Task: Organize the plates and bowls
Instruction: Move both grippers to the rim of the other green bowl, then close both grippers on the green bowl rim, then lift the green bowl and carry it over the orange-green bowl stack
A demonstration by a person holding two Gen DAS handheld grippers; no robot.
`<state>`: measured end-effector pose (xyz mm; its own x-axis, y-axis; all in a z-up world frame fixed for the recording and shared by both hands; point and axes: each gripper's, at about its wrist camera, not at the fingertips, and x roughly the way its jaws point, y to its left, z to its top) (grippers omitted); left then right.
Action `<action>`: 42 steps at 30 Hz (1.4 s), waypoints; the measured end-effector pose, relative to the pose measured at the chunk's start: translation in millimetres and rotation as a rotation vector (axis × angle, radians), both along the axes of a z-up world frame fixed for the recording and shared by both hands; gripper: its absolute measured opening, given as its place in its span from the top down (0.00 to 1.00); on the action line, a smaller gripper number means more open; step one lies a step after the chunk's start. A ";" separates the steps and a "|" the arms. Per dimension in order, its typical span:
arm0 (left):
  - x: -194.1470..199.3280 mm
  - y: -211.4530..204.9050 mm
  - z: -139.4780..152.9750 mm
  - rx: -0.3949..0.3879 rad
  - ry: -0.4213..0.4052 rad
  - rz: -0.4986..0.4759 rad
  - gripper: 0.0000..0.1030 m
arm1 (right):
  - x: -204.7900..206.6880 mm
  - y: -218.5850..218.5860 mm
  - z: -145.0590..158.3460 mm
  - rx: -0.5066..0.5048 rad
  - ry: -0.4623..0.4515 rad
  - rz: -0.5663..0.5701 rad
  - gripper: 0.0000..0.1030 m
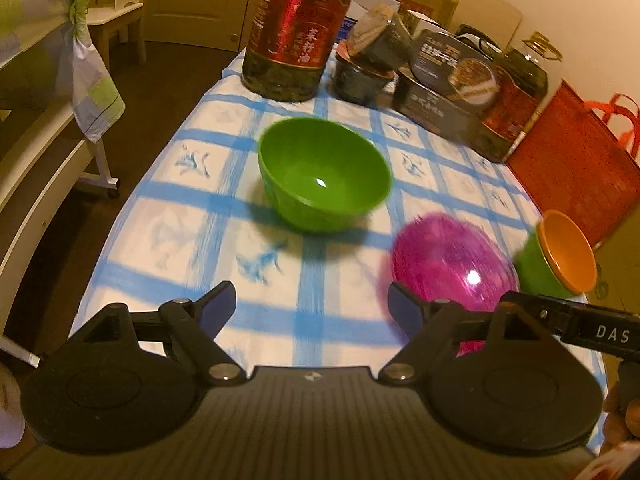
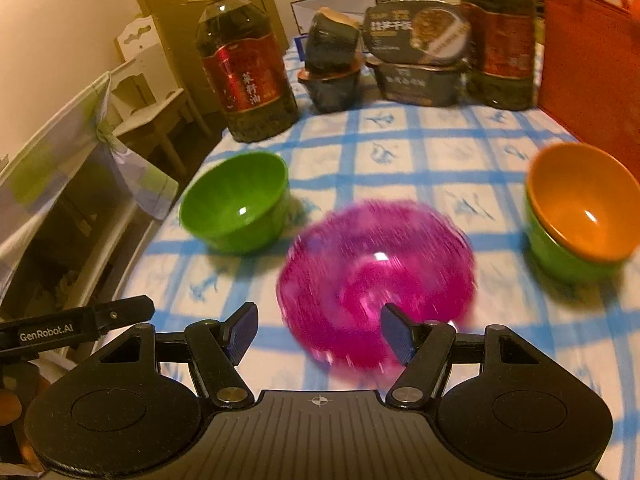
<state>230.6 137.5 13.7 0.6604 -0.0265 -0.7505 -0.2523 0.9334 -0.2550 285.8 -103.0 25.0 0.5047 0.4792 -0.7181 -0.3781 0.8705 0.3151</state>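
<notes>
Left wrist: left tongs (image 1: 312, 306) wide, empty, over the near edge of the table (image 1: 172, 216). Green bowl (image 1: 324, 174) straight ahead, mid-table, toward the left edge; pink plate (image 1: 454, 262) nearer the right, stacked bowls (image 1: 560, 256) by the right edge, orange nested in green. Likely next: close on the green bowl's near rim, one pad inside, one outside, then lift level. "DAS" readable on the other tool's arm; red oil-bottle label (image 1: 300, 28) in Chinese characters, blurred.

Right wrist: right tongs (image 2: 320, 330) half-wide, empty, just short of the pink plate (image 2: 378, 276), its near rim between the pads, untouched. Slide low under the rim; thin plastic may skid on the cloth. "GenRobot.AI" readable at left.
</notes>
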 end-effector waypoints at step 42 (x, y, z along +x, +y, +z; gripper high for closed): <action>148.0 66.0 -53.0 0.050 0.043 -0.024 0.91 | 157.5 113.8 -64.3 -0.049 0.073 0.107 0.87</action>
